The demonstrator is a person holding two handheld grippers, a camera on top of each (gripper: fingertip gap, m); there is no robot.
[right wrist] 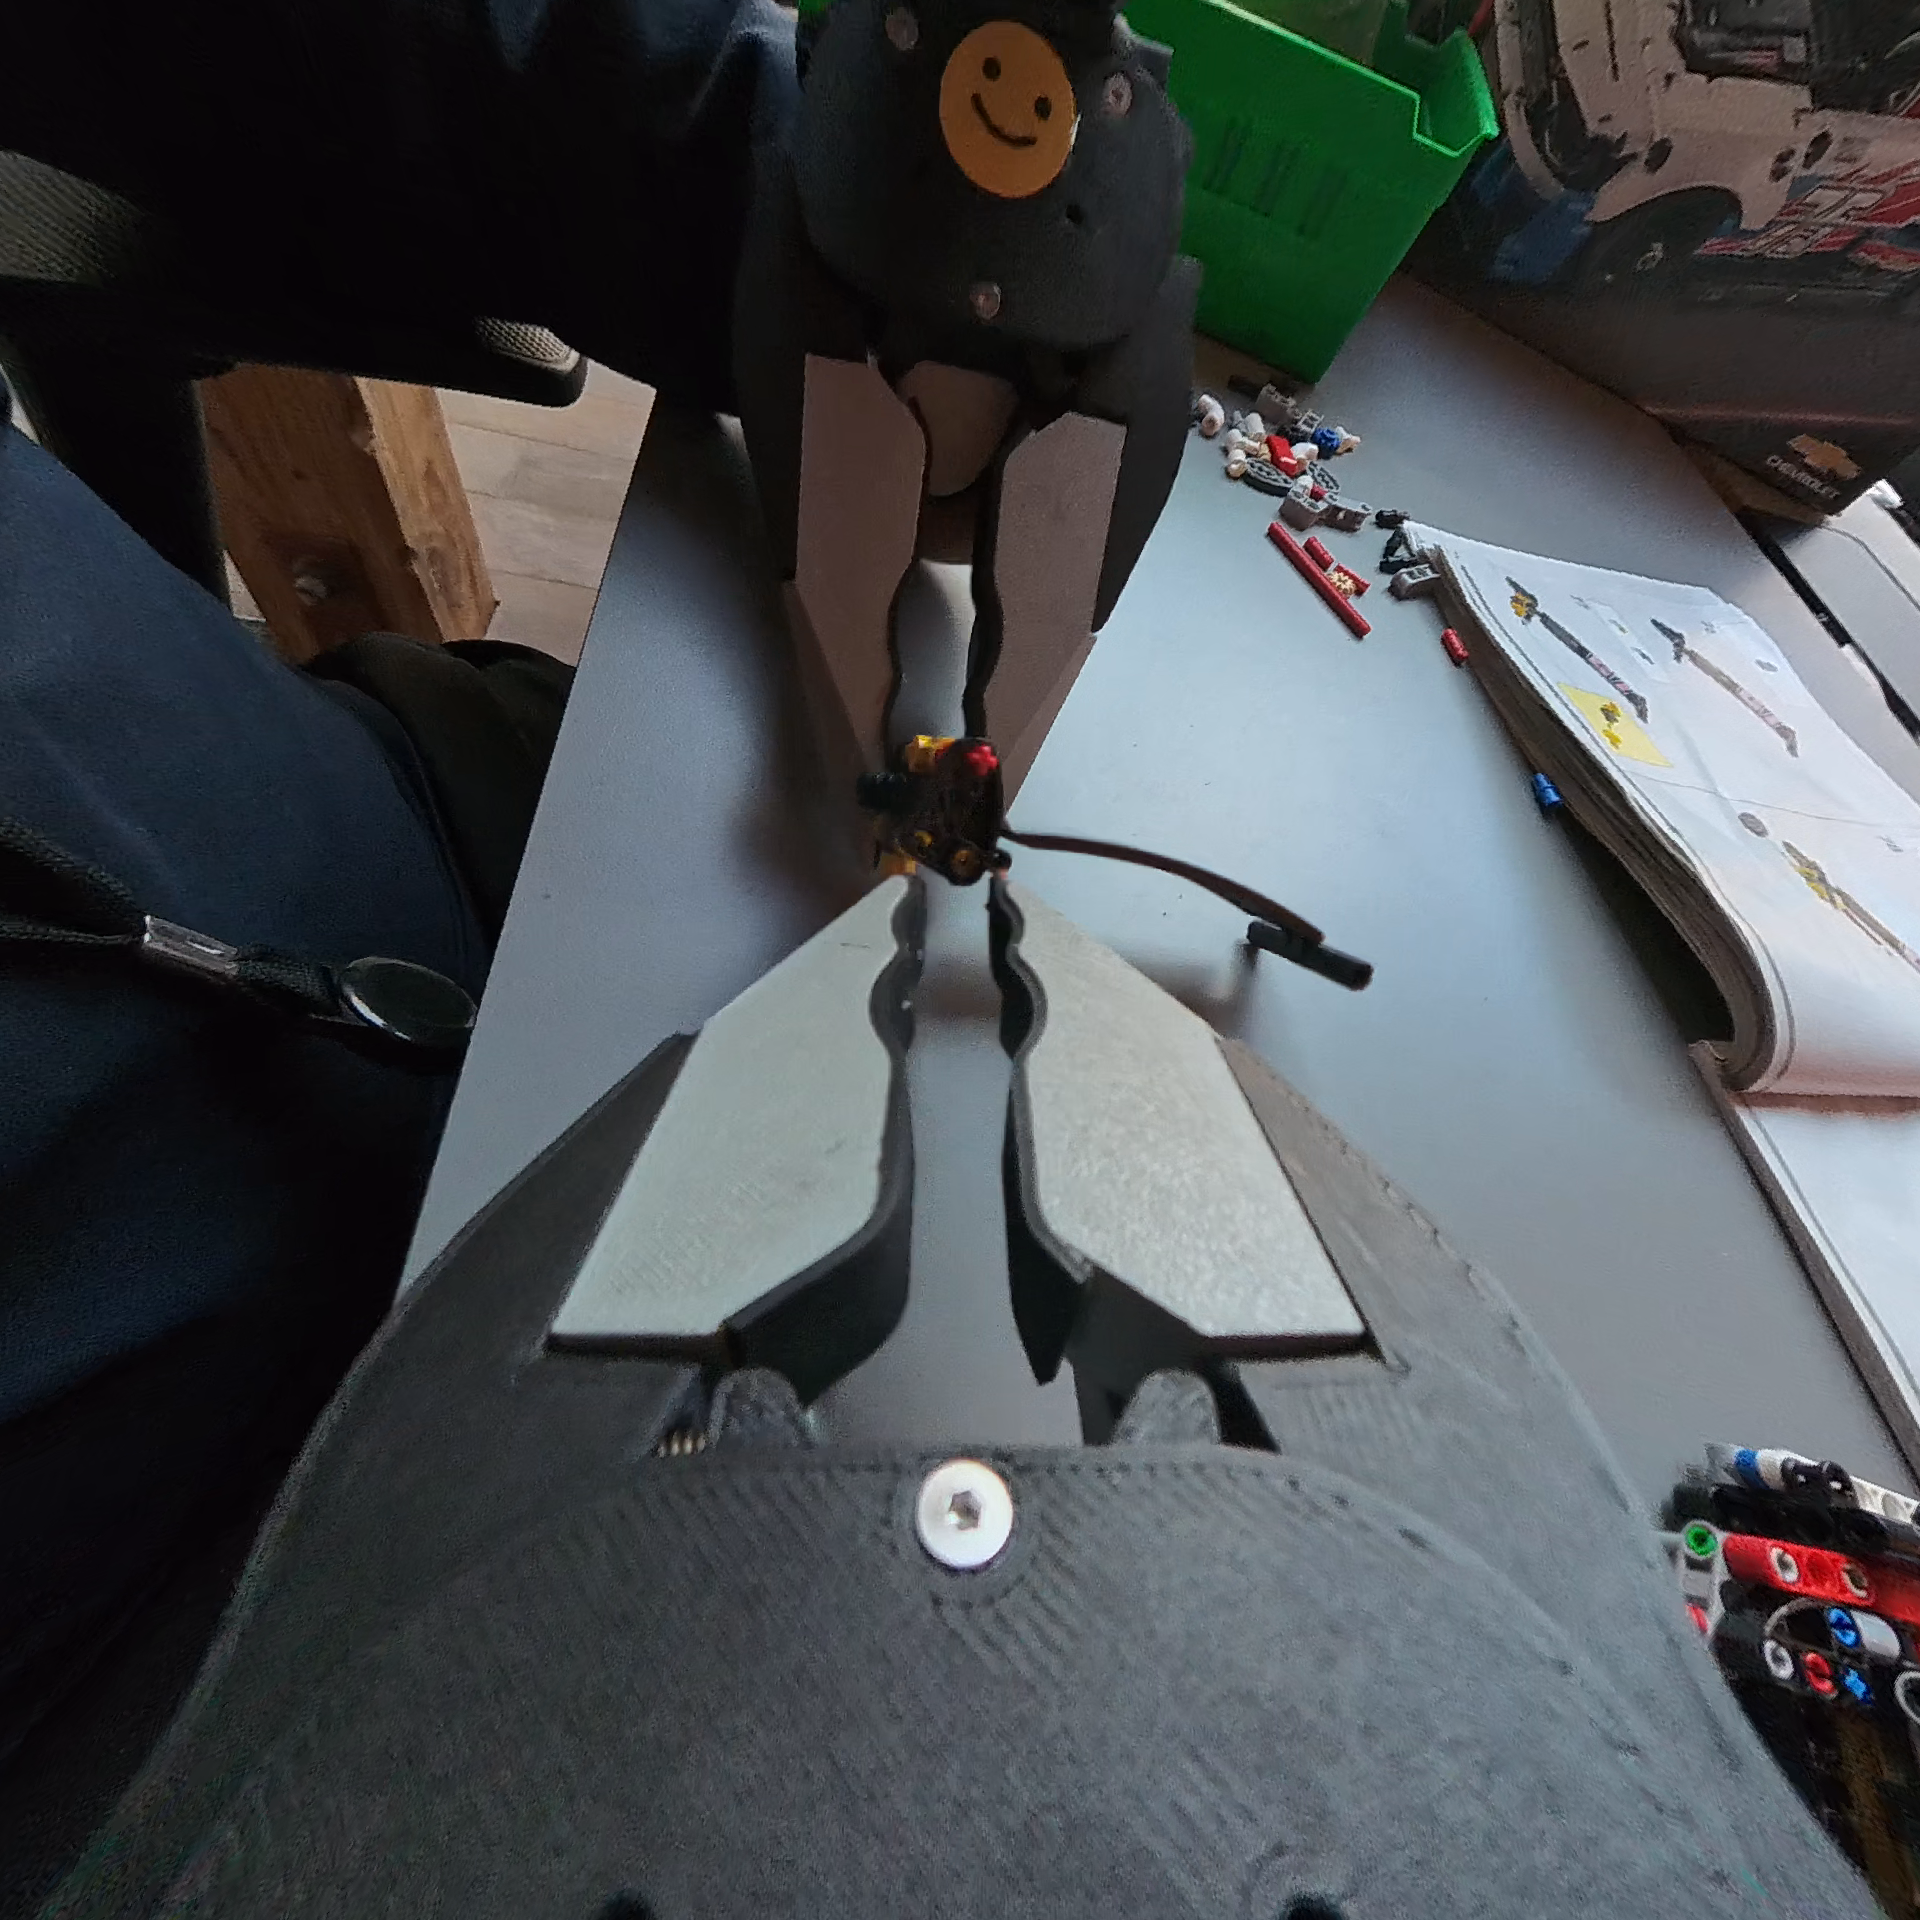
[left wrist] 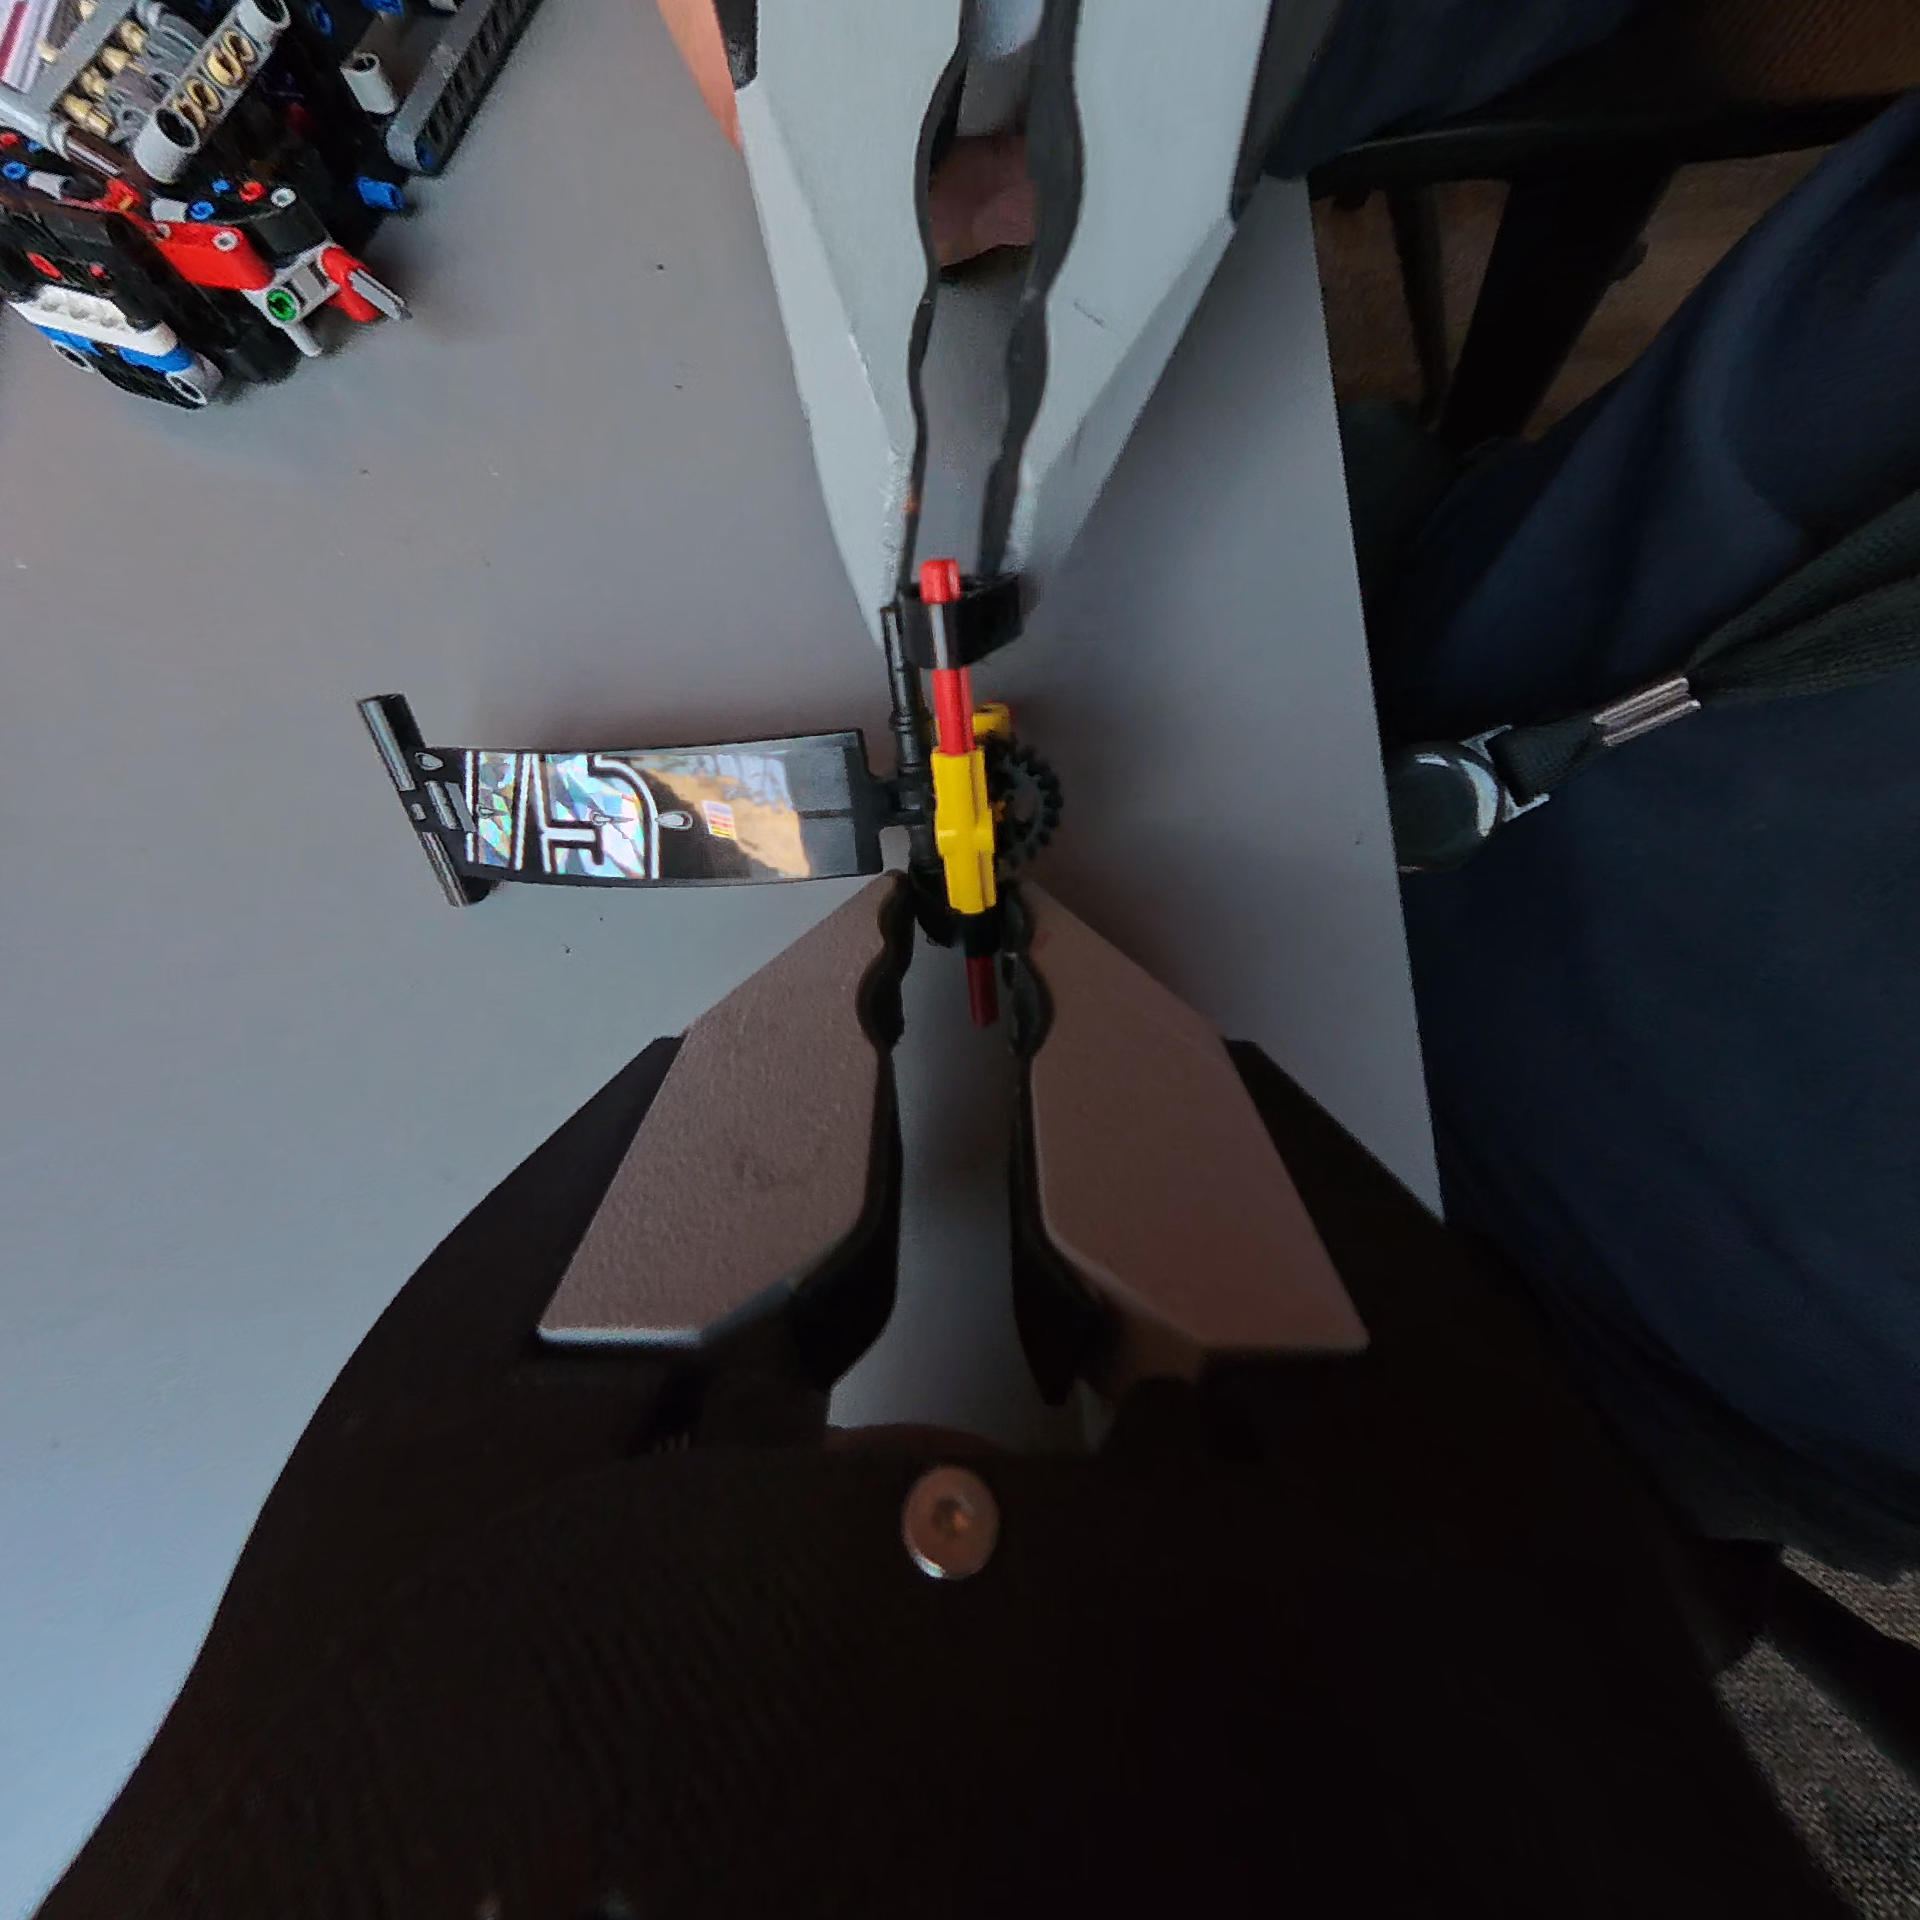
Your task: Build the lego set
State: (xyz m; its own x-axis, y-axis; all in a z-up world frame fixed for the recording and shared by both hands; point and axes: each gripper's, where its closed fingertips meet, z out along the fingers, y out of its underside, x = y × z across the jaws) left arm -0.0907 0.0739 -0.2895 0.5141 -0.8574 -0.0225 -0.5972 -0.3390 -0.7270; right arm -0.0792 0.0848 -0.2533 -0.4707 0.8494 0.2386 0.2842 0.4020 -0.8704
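Note:
A small lego assembly point(left wrist: 961, 810) is held above the grey table point(left wrist: 312, 1039). It has a yellow connector on a red axle point(left wrist: 951, 707), a black gear point(left wrist: 1034, 800) and a long black curved panel point(left wrist: 644, 816) with a shiny sticker pointing left. My left gripper point(left wrist: 966, 925) is shut on its near end, below the yellow connector. My right gripper point(left wrist: 951, 577) comes from the far side and is closed on the black connector point(left wrist: 977, 618) at the axle's other end. In the right wrist view the assembly point(right wrist: 935, 805) sits between my right gripper point(right wrist: 956, 894) and the left one point(right wrist: 935, 743), with the panel point(right wrist: 1143, 862) edge-on.
A partly built lego model point(left wrist: 156, 208) stands at the far left; it also shows in the right wrist view point(right wrist: 1808, 1600). An open instruction booklet point(right wrist: 1662, 727), loose parts point(right wrist: 1299, 478), a green bin point(right wrist: 1309, 177) and a box point(right wrist: 1714, 156) lie beyond. A person in dark clothes point(left wrist: 1662, 831) sits at the table edge. The left gripper's tips are roughly 4 cm from the right gripper's. About 20 cm separates my right fingertips from the partly built lego model point(left wrist: 156, 208).

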